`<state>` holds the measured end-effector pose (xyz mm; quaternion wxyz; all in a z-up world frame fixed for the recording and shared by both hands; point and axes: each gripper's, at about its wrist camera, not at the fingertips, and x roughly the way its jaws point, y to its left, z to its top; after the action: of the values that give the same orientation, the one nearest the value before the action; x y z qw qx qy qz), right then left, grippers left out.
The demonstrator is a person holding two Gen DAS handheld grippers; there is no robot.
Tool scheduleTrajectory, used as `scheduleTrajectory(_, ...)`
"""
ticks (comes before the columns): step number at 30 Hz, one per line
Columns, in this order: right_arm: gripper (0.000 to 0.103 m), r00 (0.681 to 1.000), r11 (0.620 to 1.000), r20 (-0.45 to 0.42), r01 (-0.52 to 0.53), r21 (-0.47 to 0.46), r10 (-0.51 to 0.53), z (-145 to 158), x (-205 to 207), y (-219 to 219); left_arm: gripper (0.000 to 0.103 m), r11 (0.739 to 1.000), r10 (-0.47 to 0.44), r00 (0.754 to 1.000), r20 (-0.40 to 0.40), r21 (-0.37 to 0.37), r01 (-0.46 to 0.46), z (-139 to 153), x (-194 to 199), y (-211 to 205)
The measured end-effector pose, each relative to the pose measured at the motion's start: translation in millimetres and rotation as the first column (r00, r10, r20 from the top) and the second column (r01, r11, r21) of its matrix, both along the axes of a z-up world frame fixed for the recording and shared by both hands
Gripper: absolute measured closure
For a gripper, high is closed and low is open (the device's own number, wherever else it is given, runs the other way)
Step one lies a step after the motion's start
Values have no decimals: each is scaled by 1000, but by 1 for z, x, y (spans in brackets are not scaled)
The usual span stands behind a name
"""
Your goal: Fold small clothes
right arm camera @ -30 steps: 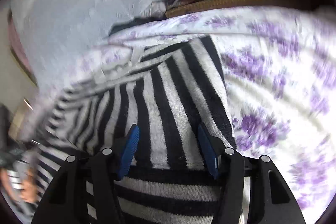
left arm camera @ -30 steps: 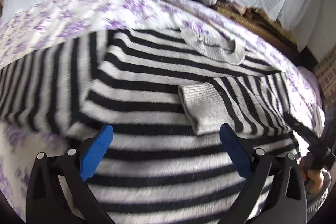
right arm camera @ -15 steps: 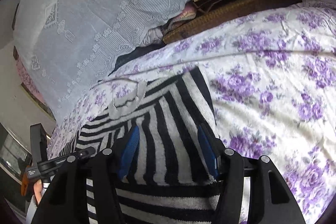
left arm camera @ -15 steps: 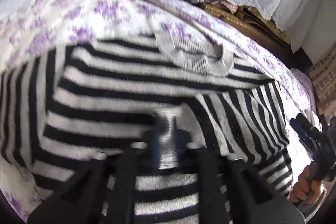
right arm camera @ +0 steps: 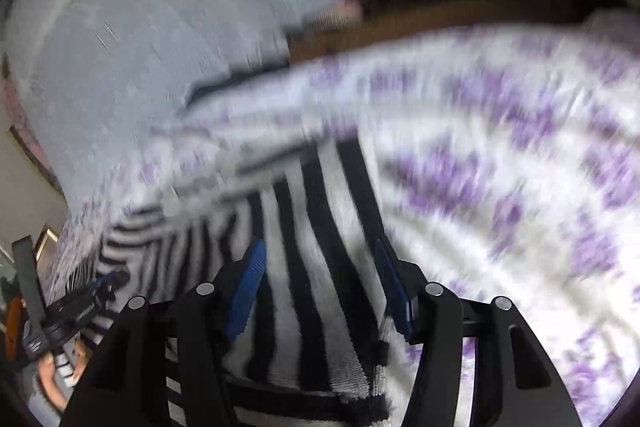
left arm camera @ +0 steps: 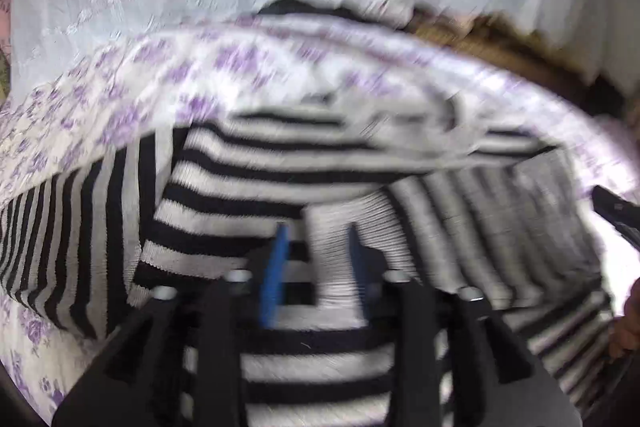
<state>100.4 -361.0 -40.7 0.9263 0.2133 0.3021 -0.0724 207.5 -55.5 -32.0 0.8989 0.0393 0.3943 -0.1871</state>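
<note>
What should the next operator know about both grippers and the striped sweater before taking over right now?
Left gripper: fingers part-closed around the grey ribbed cuff; the frame is too blurred to confirm a grip.
Right gripper: open, over the folded-in sleeve.
Striped sweater lies flat on the floral bedsheet.
Done: one sleeve folded across the body.
Left: the other sleeve, spread out to the side, then the body folds.

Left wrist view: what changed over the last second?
The left tool went from wide open over the striped sweater to narrowed around the grey cuff of the folded-in sleeve; blur hides whether it is gripping. The right tool stays open over the sweater's edge. The sweater stays flat on the floral sheet.
</note>
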Motion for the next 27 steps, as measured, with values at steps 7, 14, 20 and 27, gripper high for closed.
scheduleTrajectory(7,38,982,990,-147,-129,-62,118,-22,20,29,22,991,-77,991,-111,100,89,-32,-1,-28)
scheduleTrajectory(14,18,967,972,-196,-192,-135,163,-22,-12,57,22,997,34,993,-113,-66,-42,-3,-5,36)
scheduleTrajectory(20,15,995,994,-32,-101,-46,99,5,-52,38,38,893,43,956,-290,-418,-166,0,-3,163)
scheduleTrajectory(27,15,996,991,-4,85,98,-85,-13,-111,-5,33,811,293,896,-333,-411,-417,-13,1,276)
